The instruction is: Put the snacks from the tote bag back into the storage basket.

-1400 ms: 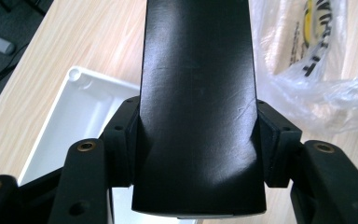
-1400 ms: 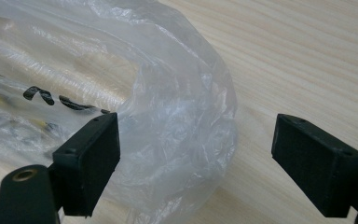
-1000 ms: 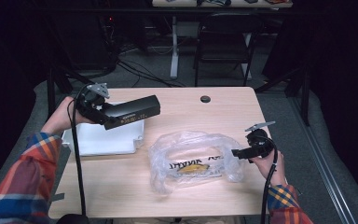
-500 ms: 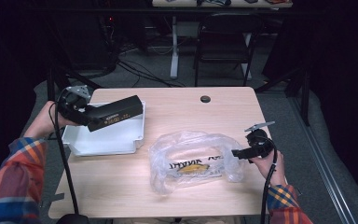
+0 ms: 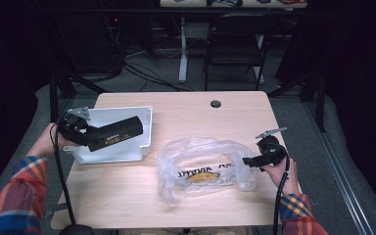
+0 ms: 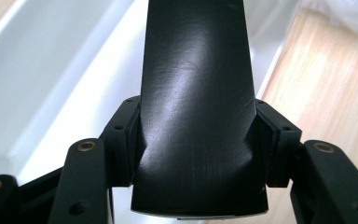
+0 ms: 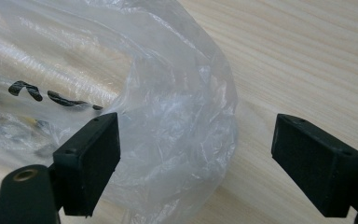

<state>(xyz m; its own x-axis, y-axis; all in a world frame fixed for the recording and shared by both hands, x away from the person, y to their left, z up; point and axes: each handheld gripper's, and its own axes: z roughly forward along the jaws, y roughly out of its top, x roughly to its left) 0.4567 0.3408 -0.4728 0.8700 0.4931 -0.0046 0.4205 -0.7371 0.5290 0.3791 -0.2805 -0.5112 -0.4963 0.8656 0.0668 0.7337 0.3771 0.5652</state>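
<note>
black box (image 6: 196, 93) far end cut off, label (image 5: 113, 138) too small to read

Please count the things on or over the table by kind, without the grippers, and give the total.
White tray: 1
Black box-shaped object, held in the left gripper over the tray: 1
Clear plastic bag: 1
Total: 3

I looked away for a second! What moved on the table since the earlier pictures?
The left gripper, shut on the long black box, carried it left and toward the person, and now holds it over the white tray. The box stayed gripped throughout. The right gripper stayed open at the clear plastic bag's right edge, and the bag and tray did not move.
</note>
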